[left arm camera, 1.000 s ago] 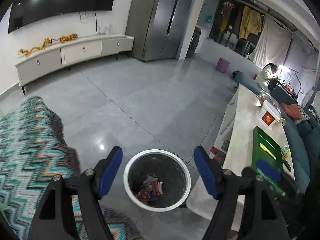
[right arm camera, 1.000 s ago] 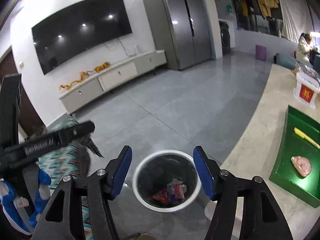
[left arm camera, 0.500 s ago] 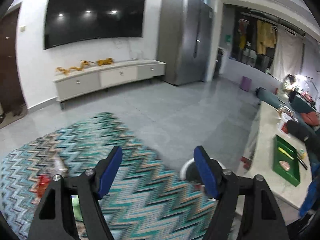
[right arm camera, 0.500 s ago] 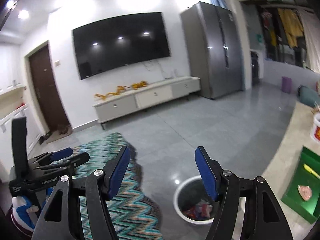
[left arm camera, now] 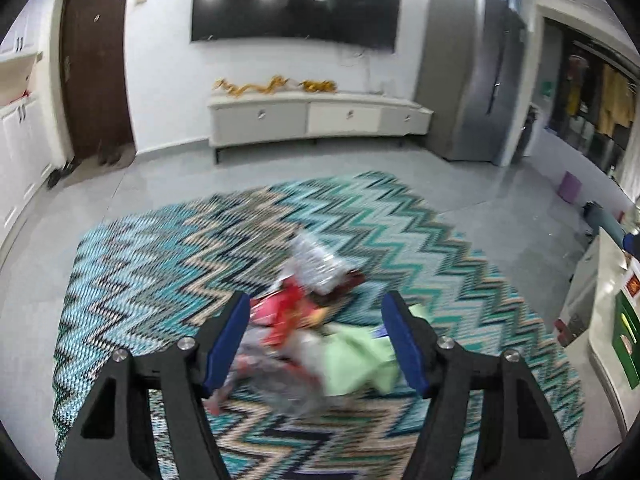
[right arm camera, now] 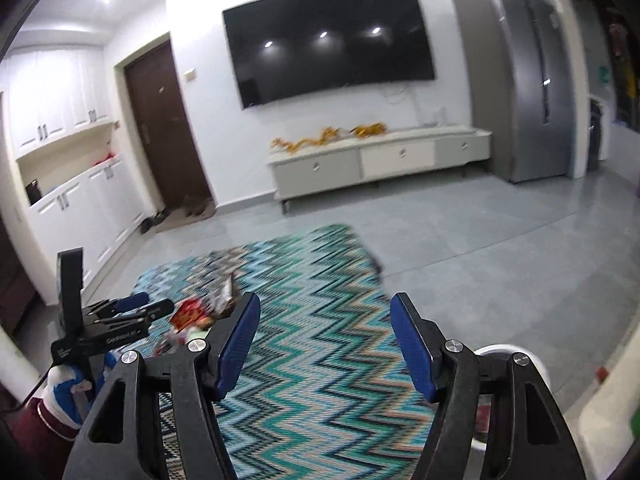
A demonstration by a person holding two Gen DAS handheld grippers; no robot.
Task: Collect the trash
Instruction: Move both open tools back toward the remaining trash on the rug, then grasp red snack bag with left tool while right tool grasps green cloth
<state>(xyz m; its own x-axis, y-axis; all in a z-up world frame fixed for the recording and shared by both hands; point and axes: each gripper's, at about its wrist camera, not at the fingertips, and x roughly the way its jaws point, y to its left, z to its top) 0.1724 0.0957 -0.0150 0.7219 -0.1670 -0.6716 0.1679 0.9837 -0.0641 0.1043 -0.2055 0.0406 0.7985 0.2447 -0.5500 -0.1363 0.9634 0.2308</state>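
Both views swung from trash bin [right arm camera: 504,354] to zigzag rug [left arm camera: 400,232]. Left hand-held gripper [left arm camera: 316,344] closing, nothing pinched, aimed at wrapper pile [left arm camera: 308,320] on rug; right hand-held gripper [right arm camera: 324,346] open, empty.

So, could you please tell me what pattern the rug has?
The rug has teal, black and beige zigzags, clearest in the left wrist view.

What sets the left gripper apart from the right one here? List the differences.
The left gripper looks onto the trash pile on the rug; the right gripper onto bare rug. The left gripper's jaws are closing, gripping nothing; the right gripper's stand open. Both have blue pads and hold nothing.
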